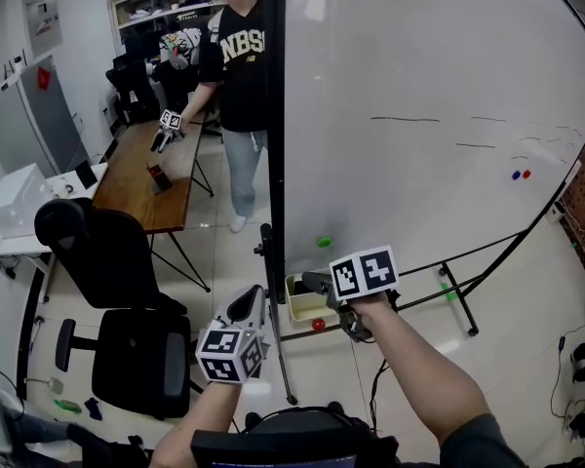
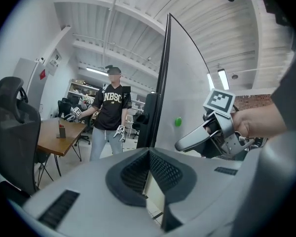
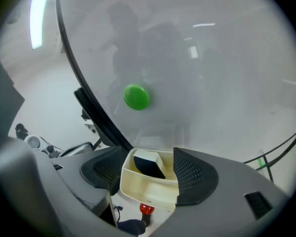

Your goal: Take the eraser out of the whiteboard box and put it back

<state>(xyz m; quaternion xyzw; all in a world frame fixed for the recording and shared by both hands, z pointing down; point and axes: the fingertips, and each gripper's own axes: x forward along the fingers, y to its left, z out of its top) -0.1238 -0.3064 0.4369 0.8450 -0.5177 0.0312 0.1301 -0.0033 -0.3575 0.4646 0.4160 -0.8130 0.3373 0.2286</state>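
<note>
A cream whiteboard box [image 3: 148, 194] sits at the lower left corner of the whiteboard [image 1: 419, 86]. The eraser [image 3: 147, 167], white with a dark felt face, leans inside it. My right gripper [image 3: 149, 171] hovers above the box with its jaws wide apart and nothing between the pads; the box shows beyond them. In the head view the right gripper [image 1: 317, 283] is just over the box [image 1: 300, 305]. My left gripper [image 1: 249, 305] hangs to the left of the box, its tips meeting and holding nothing. In the left gripper view, the left gripper [image 2: 149, 153] points past the board's black edge.
A green magnet [image 1: 324, 242] sticks to the board above the box, and a red knob [image 1: 318, 325] sits below it. A black office chair [image 1: 127, 300] stands at the left, with a wooden table [image 1: 146, 178] behind. A person [image 1: 242, 76] stands beside the board's left edge.
</note>
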